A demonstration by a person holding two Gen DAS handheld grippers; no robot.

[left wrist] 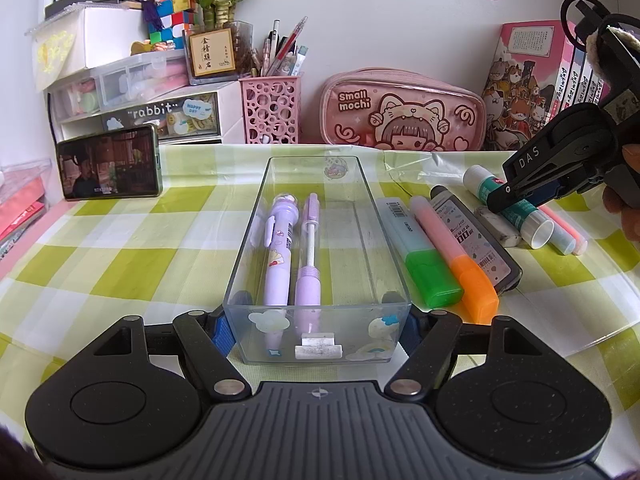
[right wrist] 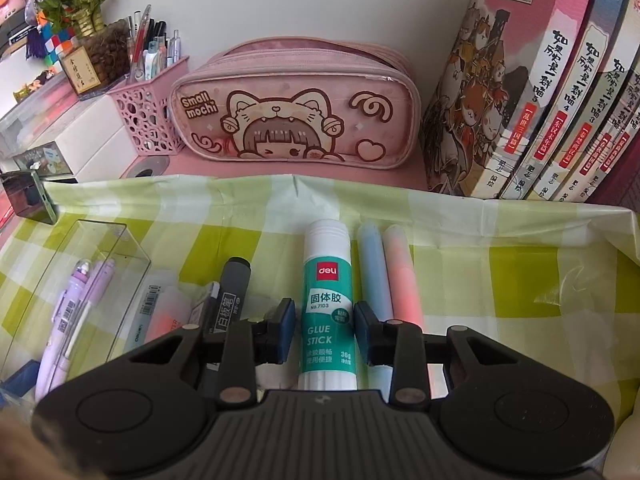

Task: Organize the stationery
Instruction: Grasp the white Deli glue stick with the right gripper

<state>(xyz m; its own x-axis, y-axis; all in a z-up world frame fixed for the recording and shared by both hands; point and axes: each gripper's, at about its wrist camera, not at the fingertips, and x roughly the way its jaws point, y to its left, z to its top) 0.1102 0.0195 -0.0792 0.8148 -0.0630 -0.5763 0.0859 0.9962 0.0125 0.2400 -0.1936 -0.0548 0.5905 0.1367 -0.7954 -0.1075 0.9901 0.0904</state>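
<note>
My left hand-held gripper (left wrist: pixel 318 326) pinches the near end of the clear box (left wrist: pixel 320 248), one pad on each side wall; the box stands on the table (left wrist: pixel 120 240) with two purple pens (left wrist: pixel 292 248) inside. My right hand-held gripper (right wrist: pixel 325 330) is spread around the glue stick (right wrist: pixel 327 300) (whether the pads touch it, I cannot tell). The glue stick lies flat between a black marker (right wrist: pixel 232 292) and two pastel highlighters (right wrist: pixel 386 276).
</note>
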